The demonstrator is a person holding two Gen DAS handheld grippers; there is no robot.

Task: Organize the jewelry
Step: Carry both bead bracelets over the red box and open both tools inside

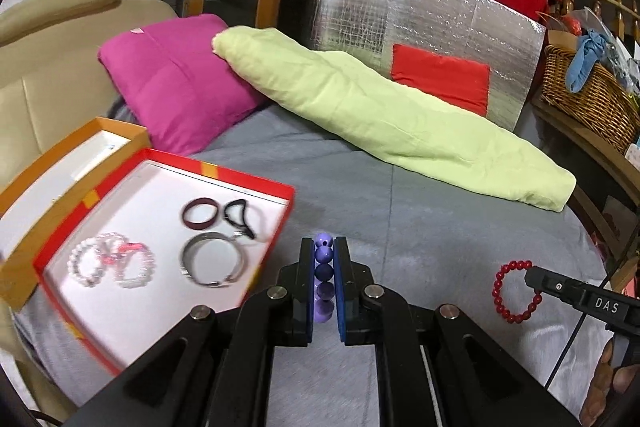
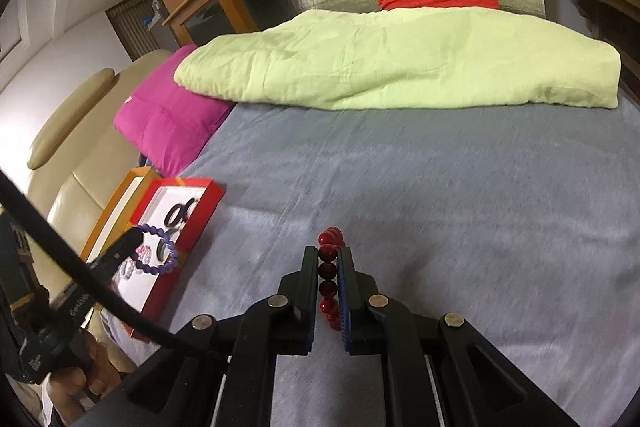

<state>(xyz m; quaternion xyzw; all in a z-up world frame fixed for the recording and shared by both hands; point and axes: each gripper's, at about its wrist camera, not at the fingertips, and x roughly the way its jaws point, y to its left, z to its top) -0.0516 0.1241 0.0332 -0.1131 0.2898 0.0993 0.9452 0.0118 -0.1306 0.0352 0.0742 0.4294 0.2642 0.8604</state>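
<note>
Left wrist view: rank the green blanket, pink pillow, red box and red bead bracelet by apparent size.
1. green blanket
2. red box, though nearness to the camera may enlarge it
3. pink pillow
4. red bead bracelet

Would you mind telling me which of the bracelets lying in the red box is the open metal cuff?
It is the silver cuff bangle at the box's near right, with a gap in its band; the dark maroon bangle and pale beaded bracelets are closed loops.

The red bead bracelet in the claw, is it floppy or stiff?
Probably floppy: the red bead bracelet looks like separate round beads, likely on a string, so it may droop from the right claw. The smooth beads might slip or roll.
</note>
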